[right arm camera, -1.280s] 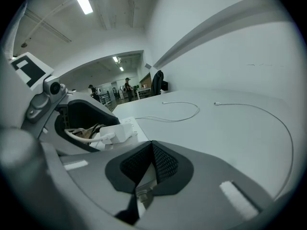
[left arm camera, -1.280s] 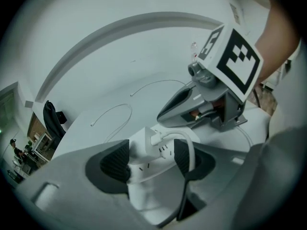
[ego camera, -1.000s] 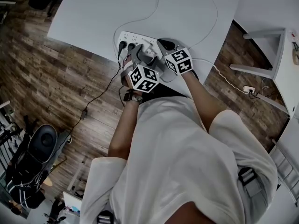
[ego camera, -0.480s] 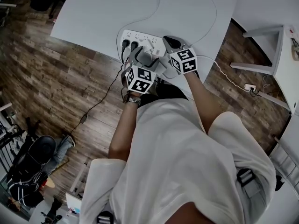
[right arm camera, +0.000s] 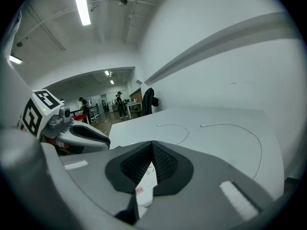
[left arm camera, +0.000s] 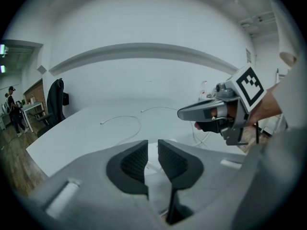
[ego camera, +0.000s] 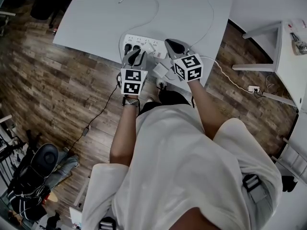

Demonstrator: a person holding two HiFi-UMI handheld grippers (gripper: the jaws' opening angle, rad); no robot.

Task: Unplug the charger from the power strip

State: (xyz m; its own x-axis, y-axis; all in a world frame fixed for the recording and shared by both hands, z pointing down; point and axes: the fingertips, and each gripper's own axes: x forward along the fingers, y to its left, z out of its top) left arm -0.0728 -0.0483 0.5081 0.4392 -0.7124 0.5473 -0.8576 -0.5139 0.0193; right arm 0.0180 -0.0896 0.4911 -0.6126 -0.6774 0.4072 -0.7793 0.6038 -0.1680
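Observation:
The white power strip lies near the table's front edge with black plugs in its left end. My right gripper is shut on the white charger, which has a small red label and hangs back between the pads. In the head view my right gripper hovers over the strip's right end. My left gripper is above the strip's left part. Its jaws are closing to a narrow gap with nothing between the pads.
The white table carries two loose white cables. Another white cable runs off the table's edge to a small socket on the wooden floor. A second white table stands at the right.
Both grippers have lifted away from the power strip and drawn back toward the table's front edge. The left gripper's jaws have gone from wide apart to nearly together.

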